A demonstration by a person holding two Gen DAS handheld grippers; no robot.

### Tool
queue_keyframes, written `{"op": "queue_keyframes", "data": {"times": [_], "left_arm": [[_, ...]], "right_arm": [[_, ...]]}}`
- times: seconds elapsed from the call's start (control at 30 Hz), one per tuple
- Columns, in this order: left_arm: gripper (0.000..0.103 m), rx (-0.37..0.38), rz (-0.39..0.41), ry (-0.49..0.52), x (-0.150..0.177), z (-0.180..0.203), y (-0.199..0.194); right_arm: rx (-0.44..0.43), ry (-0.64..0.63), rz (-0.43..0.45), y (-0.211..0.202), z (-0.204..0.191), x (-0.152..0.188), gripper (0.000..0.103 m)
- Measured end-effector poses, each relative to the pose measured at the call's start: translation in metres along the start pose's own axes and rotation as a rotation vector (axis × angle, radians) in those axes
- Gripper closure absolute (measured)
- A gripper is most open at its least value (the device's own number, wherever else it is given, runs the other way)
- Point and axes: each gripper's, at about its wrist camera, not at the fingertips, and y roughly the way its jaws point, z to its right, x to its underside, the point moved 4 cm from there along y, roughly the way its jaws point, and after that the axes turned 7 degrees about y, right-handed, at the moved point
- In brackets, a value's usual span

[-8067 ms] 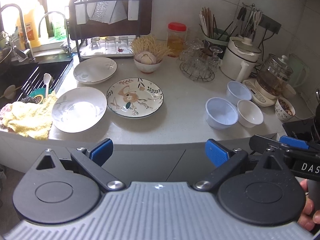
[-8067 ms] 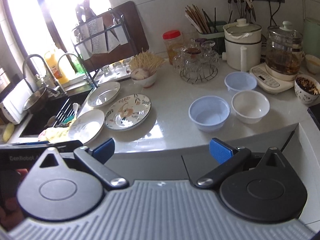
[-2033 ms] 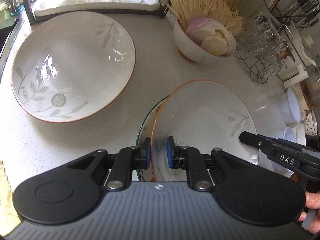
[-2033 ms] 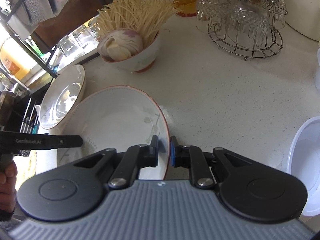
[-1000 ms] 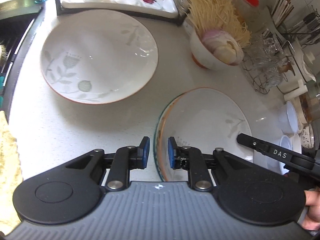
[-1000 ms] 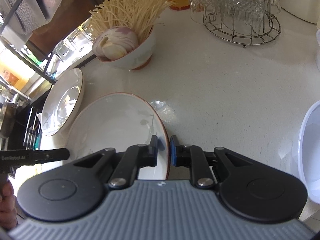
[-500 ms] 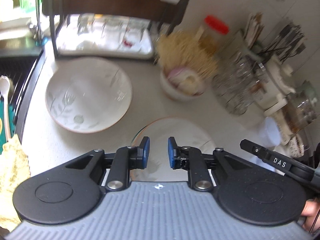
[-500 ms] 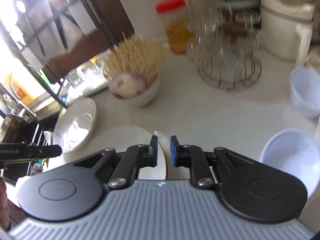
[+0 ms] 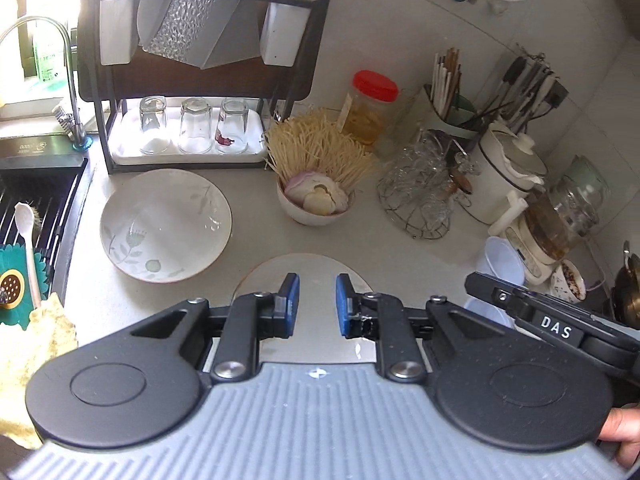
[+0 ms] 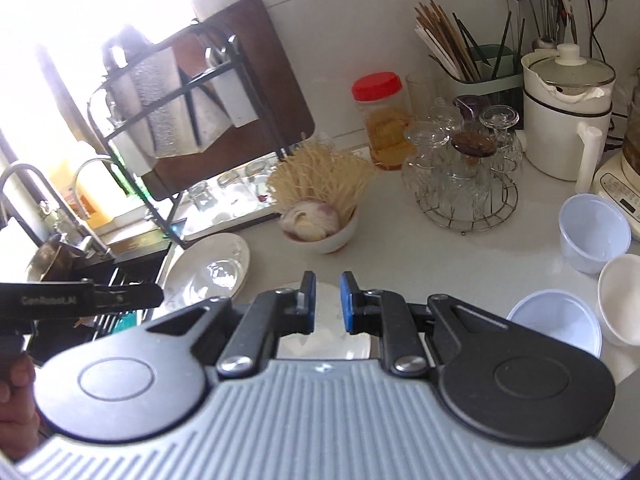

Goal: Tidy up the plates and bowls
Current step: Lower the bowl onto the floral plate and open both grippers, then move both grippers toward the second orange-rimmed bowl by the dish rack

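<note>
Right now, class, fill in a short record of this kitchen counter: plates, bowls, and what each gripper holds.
Plates: leaf-pattern plate, lying apart; second plate, below the left gripper
Empty bowls: blue bowl, second blue bowl, white bowl, grouped together
Filled bowl: noodle bowl
Left gripper: nothing between the fingers
Right gripper: nothing between the fingers

My counter [image 9: 248, 248] carries a leaf-patterned plate [image 9: 166, 225] by its sink edge, a noodle bowl [image 9: 316, 204] toward the back, plastic bowls [image 10: 556, 322] at its right edge.
</note>
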Motion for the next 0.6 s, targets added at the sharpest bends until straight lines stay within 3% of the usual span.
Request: {"op": "queue_keyframes", "data": {"times": [0.6], "left_arm": [[0.082, 0.004, 0.027, 0.02, 0.077, -0.017, -0.081]], "right_arm": [[0.001, -0.036, -0.003, -0.059, -0.052, 0.068, 0.086]]}}
